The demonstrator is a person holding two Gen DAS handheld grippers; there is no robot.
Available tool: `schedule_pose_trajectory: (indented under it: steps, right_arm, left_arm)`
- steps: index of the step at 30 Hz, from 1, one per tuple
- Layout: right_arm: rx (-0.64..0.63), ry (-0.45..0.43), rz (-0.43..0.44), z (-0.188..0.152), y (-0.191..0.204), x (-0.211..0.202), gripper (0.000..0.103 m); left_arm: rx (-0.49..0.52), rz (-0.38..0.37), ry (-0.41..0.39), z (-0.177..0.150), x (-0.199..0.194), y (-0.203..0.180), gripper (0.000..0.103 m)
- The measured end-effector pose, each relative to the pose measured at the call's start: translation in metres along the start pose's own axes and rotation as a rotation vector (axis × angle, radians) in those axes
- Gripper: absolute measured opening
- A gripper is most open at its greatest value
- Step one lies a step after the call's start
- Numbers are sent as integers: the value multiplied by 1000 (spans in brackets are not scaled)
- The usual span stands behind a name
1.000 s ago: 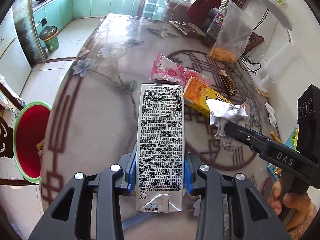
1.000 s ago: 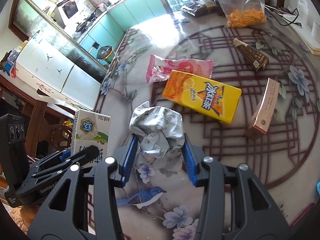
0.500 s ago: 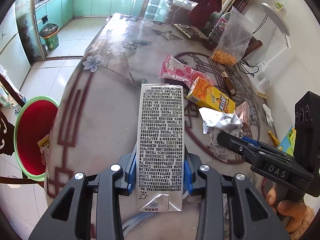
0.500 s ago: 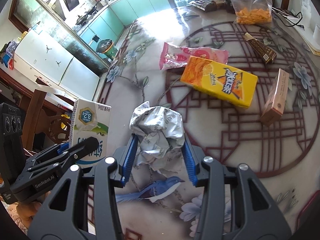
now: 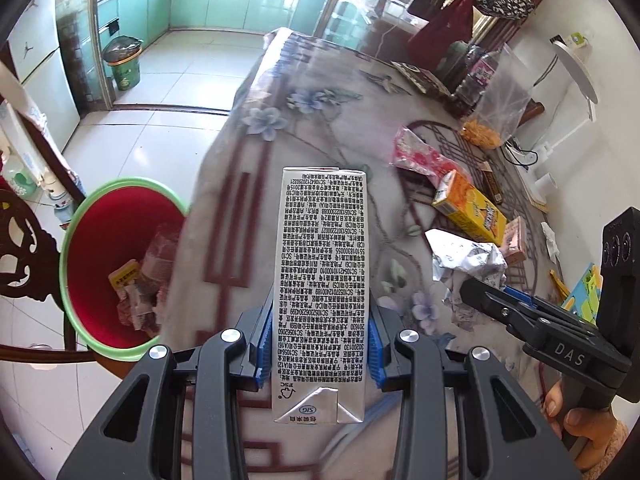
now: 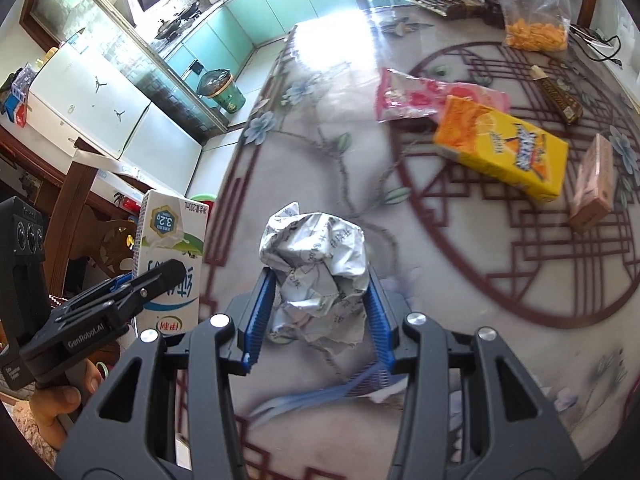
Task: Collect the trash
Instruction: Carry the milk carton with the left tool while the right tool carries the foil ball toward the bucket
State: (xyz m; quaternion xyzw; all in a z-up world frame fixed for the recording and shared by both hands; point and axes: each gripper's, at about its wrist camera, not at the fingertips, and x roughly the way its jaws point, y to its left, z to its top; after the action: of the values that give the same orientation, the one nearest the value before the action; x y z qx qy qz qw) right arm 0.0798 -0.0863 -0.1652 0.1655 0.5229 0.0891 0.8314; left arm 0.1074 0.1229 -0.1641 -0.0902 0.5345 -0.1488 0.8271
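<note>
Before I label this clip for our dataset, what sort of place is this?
Most likely a home dining area opening onto a kitchen: a patterned dining table strewn with snack wrappers, teal kitchen cabinets beyond a tiled floor, and a white fridge by the wall.

A table [image 6: 320, 168] covered with a glossy cloth printed with flowers, birds and a dark red lattice circle is seen. Toward its far right part a pink snack wrapper [image 6: 420, 98] is laid flat, with a yellow-orange drink carton [image 6: 504, 146] lying on its side just beside it, overlapping its near end. A small pink box [image 6: 592, 184] is placed near the carton's right end, apart from it. A brown bar in its wrapper [image 6: 558, 94] lies beyond the carton. At the far edge a clear bag of orange snacks [image 6: 532, 20] is stood, and a dark flat packet [image 6: 444, 2] is laid near the far corner.
</note>
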Motion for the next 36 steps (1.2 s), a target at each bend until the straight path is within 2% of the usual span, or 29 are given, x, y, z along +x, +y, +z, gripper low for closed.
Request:
schedule_pose_trajectory:
  steps: [14, 25, 36]
  right_arm:
    - [-48, -16, -13, -7, 66, 14, 43]
    - [-121, -1, -12, -5, 116, 32, 44]
    - [-158, 18, 1, 0, 147, 47, 44]
  left_arm:
    - [-43, 30, -14, -3, -21, 82, 34]
    - [-121, 67, -10, -7, -24, 144, 34]
    - [-156, 98, 2, 0, -17, 180, 34]
